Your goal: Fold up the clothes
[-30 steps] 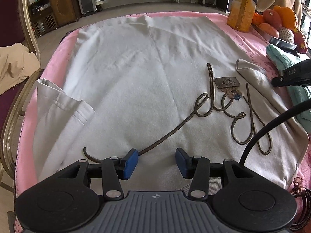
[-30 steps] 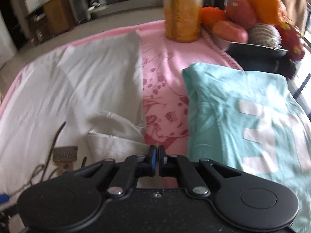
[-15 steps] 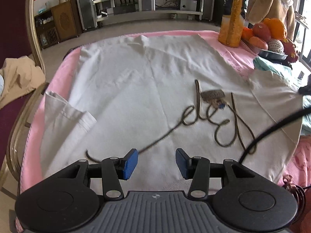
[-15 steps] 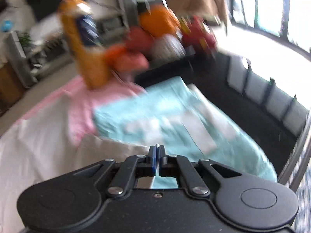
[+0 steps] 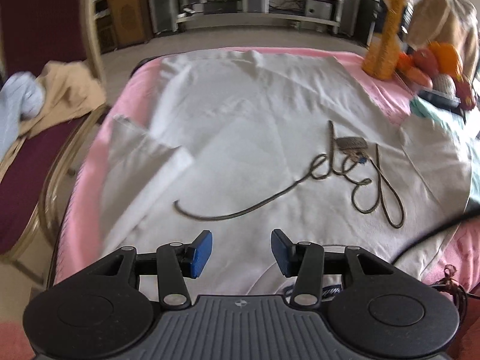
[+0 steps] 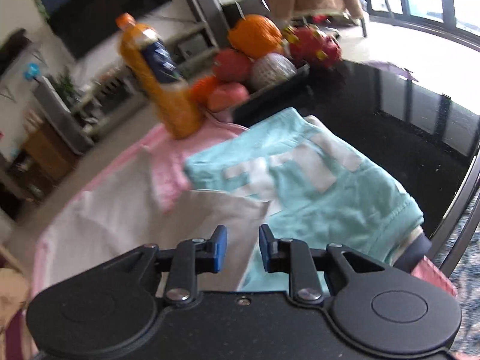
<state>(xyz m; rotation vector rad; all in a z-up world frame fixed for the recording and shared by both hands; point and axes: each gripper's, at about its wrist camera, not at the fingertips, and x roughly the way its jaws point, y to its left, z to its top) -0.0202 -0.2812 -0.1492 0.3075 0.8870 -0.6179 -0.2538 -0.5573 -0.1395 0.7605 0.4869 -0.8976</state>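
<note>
Left wrist view: white shirt (image 5: pixel 240 138) flat at centre, unfolded; left gripper (image 5: pixel 241 253) released. Right gripper (image 6: pixel 241 247) opening, empty; teal garment (image 6: pixel 315 192) already folded, right of frame

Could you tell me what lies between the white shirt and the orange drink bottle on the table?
Only a bare strip of the pink cloth separates the white shirt from the bottle; the left wrist view shows it.

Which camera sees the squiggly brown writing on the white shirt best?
The left wrist view. It looks down on the white shirt spread flat, so the whole looping brown writing shows across its chest. The right wrist view catches only a plain edge of the shirt beside the teal shirt; no writing shows there.
</note>
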